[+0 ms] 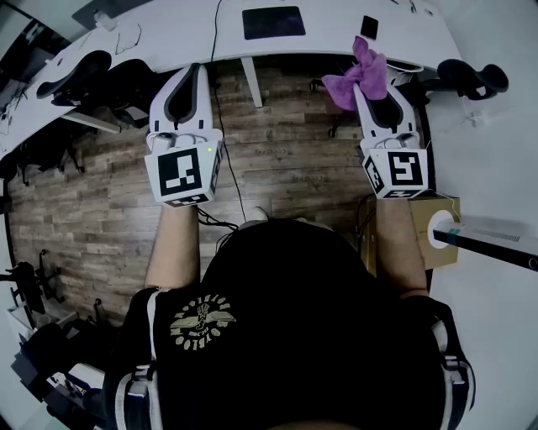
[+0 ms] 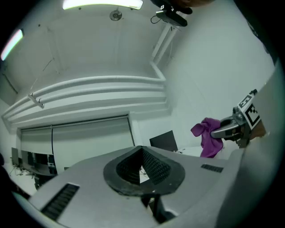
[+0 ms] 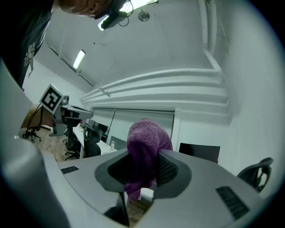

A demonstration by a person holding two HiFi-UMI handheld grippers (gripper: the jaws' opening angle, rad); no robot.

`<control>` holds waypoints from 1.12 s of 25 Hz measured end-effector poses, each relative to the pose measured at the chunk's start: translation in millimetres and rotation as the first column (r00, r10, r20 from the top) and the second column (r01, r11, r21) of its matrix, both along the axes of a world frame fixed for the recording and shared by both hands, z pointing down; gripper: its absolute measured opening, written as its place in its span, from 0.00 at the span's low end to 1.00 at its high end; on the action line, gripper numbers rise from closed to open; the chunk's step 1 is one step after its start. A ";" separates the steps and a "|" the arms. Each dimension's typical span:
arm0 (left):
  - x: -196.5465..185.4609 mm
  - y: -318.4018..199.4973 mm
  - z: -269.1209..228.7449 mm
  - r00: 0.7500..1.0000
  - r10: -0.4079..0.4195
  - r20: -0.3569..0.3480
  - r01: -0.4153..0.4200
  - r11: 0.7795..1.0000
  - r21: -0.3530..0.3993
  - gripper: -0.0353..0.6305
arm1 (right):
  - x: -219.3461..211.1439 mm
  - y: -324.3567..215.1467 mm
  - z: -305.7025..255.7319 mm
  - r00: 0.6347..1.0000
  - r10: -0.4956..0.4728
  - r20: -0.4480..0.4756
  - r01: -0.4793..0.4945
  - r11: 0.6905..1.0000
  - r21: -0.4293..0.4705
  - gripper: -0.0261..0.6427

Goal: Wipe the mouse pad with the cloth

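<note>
Right tongs point(image 3: 143, 165) pinch the purple cloth point(image 3: 144, 136). Left tongs point(image 2: 141, 153) are pressed together, empty. Mouse pad point(image 1: 273, 22) lies on the tabletop point(image 1: 336, 35).

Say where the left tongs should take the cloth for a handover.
Take the loose bunch of the cloth poking past the right tongs, coming from the side of the left tongs. The rest is clamped in the right jaws, so likely only that free end is exposed.

An office: long white desk point(image 1: 189, 34), black swivel chairs point(image 1: 80, 76), dark monitor point(image 2: 163, 140), wood-plank floor point(image 1: 109, 210).
</note>
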State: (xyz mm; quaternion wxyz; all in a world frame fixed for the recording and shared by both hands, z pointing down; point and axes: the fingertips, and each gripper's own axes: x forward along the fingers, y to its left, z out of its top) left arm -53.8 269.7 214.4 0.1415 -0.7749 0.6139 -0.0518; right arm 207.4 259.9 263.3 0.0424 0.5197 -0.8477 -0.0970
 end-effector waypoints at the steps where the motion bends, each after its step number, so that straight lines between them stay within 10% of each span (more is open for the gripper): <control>1: -7.1 -0.4 1.0 1.000 -0.003 -0.002 0.003 1.000 -0.004 0.06 | -7.1 0.2 1.6 1.000 0.000 -0.002 0.000 1.000 -0.005 0.21; 28: -102.6 -48.9 59.8 1.000 -0.001 -0.027 -0.001 0.998 -0.070 0.06 | -58.5 -35.4 35.8 0.996 0.077 0.035 -0.074 0.993 -0.092 0.21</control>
